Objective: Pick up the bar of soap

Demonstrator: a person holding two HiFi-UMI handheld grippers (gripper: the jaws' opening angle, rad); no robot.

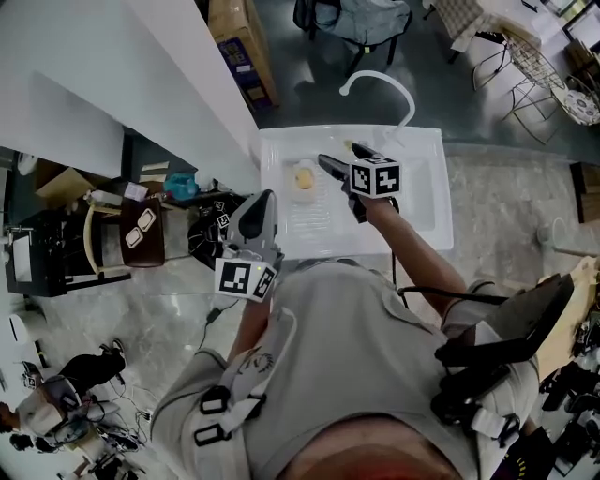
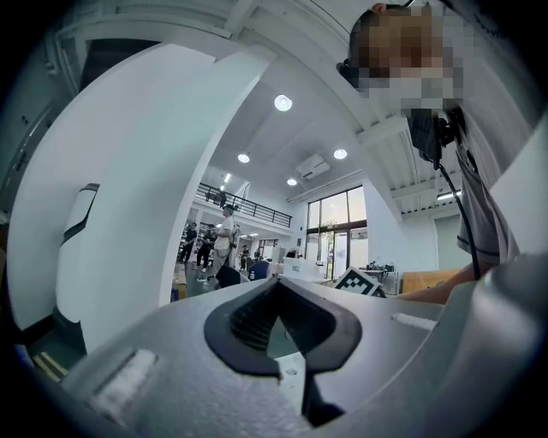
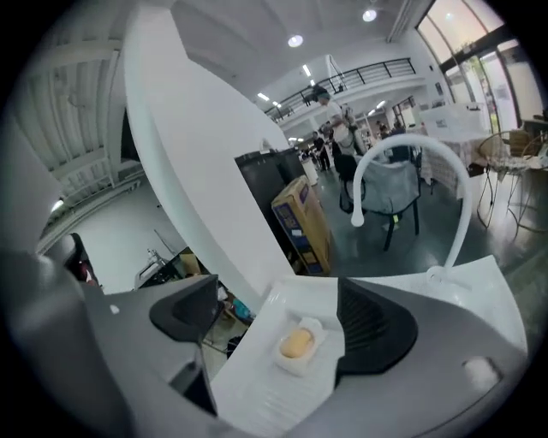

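The yellow bar of soap [image 1: 304, 176] [image 3: 296, 343] lies in a small white dish [image 3: 318, 328] on the ribbed drainboard of a white sink unit [image 1: 281, 211]. My right gripper [image 1: 341, 157] [image 3: 278, 321] hangs above the drainboard, tilted down, jaws open and empty. In the right gripper view the soap shows between the two black pads [image 3: 374, 328], farther off and not touched. My left gripper [image 1: 262, 199] [image 2: 276, 286] is held level near the person's body, left of the sink. Its pads meet at the tips with nothing between them.
A white curved faucet [image 1: 380, 84] [image 3: 411, 145] rises at the back of the sink basin [image 1: 424, 192]. A white slanted wall [image 1: 178, 66] runs along the sink's left. A cardboard box [image 1: 239, 42] and a chair [image 1: 356, 19] stand beyond. Clutter fills the floor at left.
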